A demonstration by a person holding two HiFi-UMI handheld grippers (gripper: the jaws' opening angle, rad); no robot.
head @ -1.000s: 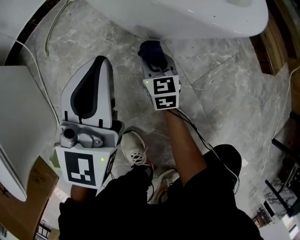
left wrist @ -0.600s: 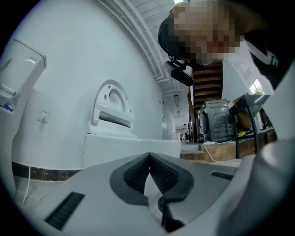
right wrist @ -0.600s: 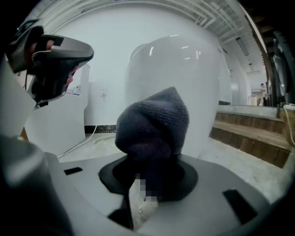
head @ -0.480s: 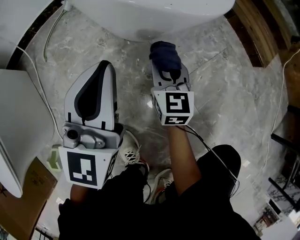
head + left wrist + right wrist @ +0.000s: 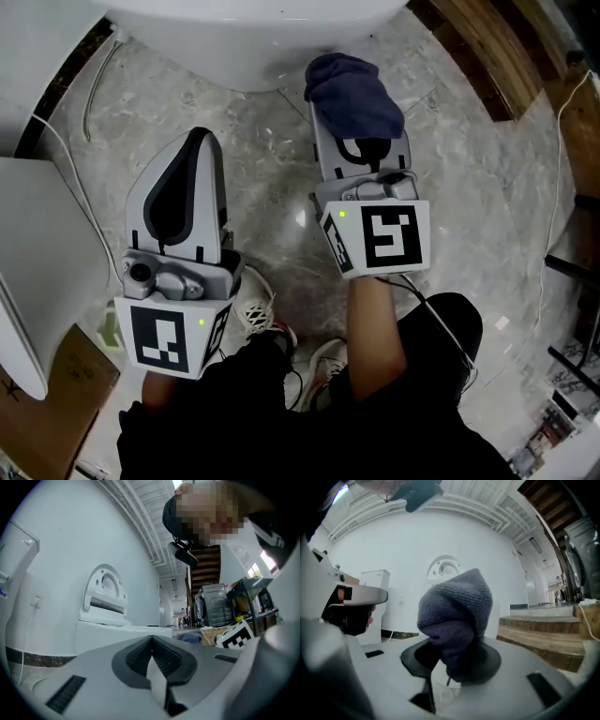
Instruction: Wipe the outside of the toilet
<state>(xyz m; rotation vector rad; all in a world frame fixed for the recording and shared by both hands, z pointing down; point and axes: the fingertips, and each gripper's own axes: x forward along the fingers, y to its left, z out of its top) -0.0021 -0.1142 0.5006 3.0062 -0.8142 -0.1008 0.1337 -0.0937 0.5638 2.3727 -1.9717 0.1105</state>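
The white toilet bowl (image 5: 253, 37) fills the top of the head view. My right gripper (image 5: 352, 105) is shut on a dark blue cloth (image 5: 361, 80) that bunches over its jaw tips, just below and to the right of the bowl and not touching it. In the right gripper view the cloth (image 5: 457, 616) rises out of the shut jaws and hides part of the toilet (image 5: 445, 569) behind. My left gripper (image 5: 199, 139) hovers over the floor at the left, shut with nothing in it; its pads (image 5: 164, 656) meet.
Grey marble floor (image 5: 281, 187) lies below. A white cable (image 5: 70, 141) runs along the left, beside a large white fixture (image 5: 37, 262) and a cardboard box (image 5: 66, 384). Wooden steps (image 5: 478, 47) stand at the upper right. The person's shoes (image 5: 267, 314) are between the grippers.
My right gripper has drawn back from under the bowl toward me and rightward, cloth still in its jaws. The left gripper has hardly moved.
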